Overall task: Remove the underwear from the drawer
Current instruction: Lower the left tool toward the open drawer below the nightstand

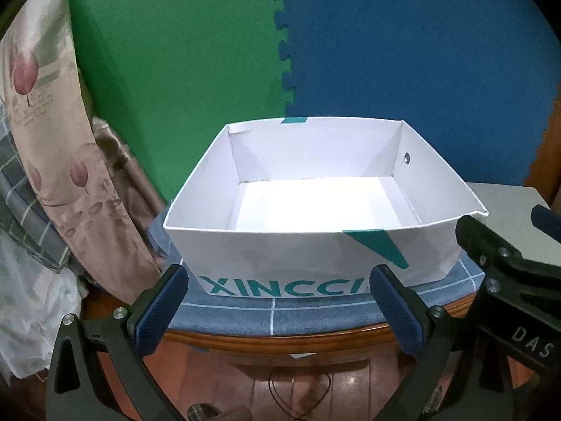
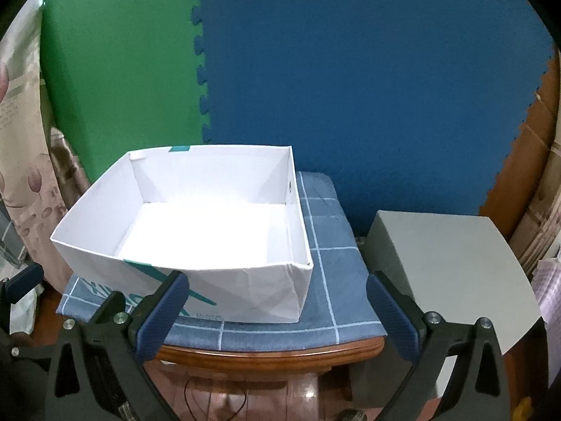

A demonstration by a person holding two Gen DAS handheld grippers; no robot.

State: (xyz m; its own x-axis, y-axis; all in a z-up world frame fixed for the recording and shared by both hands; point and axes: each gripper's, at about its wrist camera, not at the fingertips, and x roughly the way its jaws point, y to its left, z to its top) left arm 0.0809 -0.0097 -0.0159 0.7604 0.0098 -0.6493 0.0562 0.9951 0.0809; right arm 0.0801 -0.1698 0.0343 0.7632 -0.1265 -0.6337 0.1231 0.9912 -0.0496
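**Both grippers open, no underwear in sight**

Nearest, the left gripper (image 1: 278,301) is released, its blue pads spread wide and holding nothing. The right gripper (image 2: 277,310) is the same, released and empty. Just ahead of the left gripper, and ahead-left of the right one, a white paper box (image 1: 434,182) stands on a blue checked cloth (image 2: 326,245) over the wooden desk (image 2: 280,351). Its floor looks bare, though glare washes it out. To the right of the right gripper stands a grey cabinet (image 2: 445,259); the drawer is probably there, but no front shows. Behind, green and blue foam mats (image 2: 350,70). The underwear is not visible; I judge it soft and light, best pinched at a fold.
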